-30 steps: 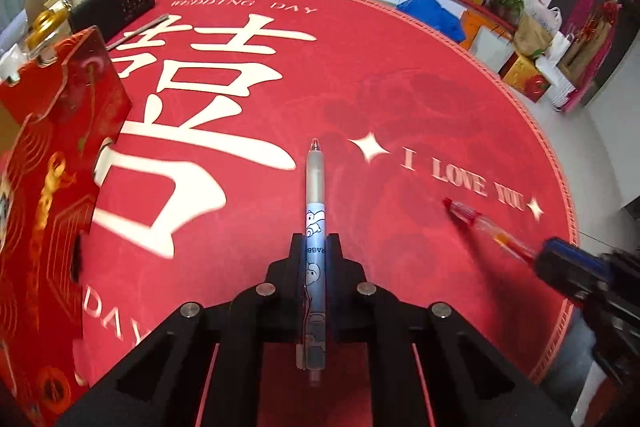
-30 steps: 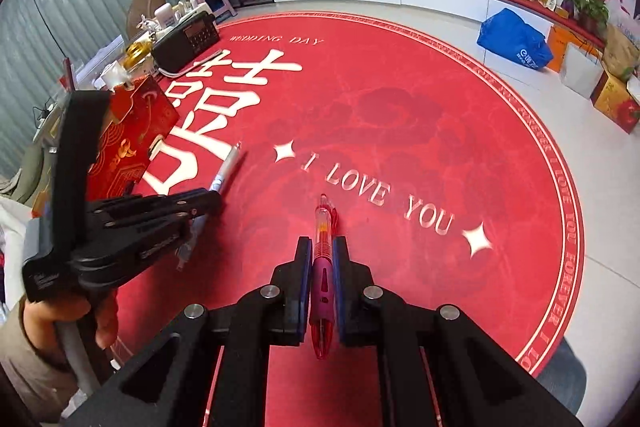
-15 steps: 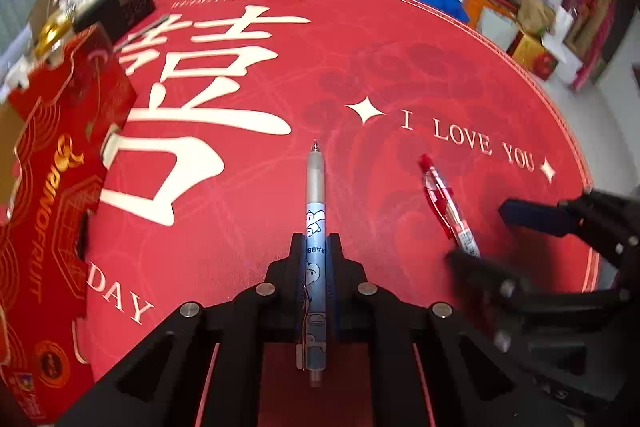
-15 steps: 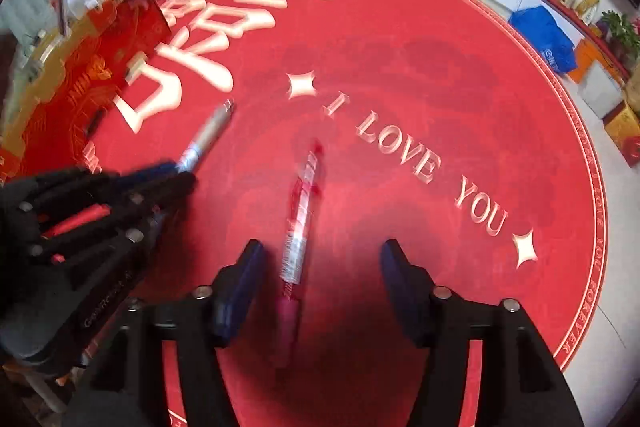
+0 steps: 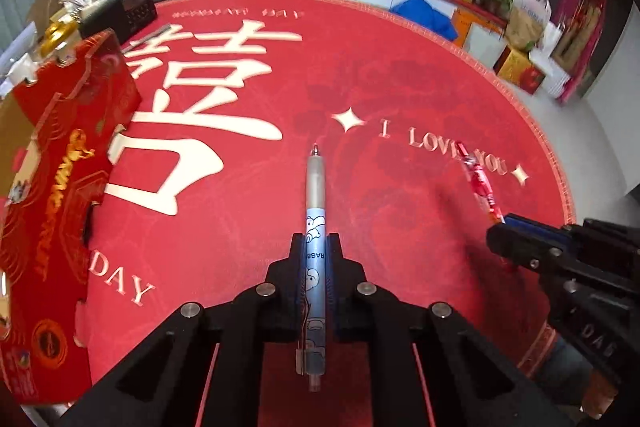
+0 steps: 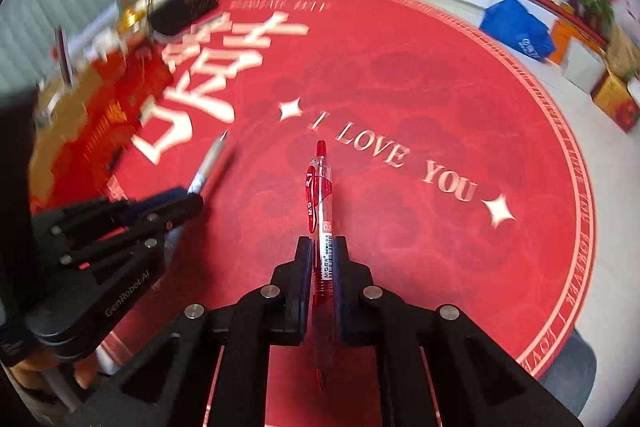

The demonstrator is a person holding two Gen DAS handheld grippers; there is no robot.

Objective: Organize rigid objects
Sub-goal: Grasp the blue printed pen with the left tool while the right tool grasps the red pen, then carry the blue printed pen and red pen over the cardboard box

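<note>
Box: red gift box (image 5: 60, 187) stands at my left, its edge crowding the rug's rim.
Left tongs: my left tongs (image 5: 316, 247) are clamped on the blue-grey pen (image 5: 315, 195), held above the rug.
Rug: round red rug (image 5: 360, 87) spreads bare and wide ahead.
Right tongs: my right tongs (image 6: 323, 251) are clamped on the red pen (image 6: 319, 187), near the rug's right border.
</note>
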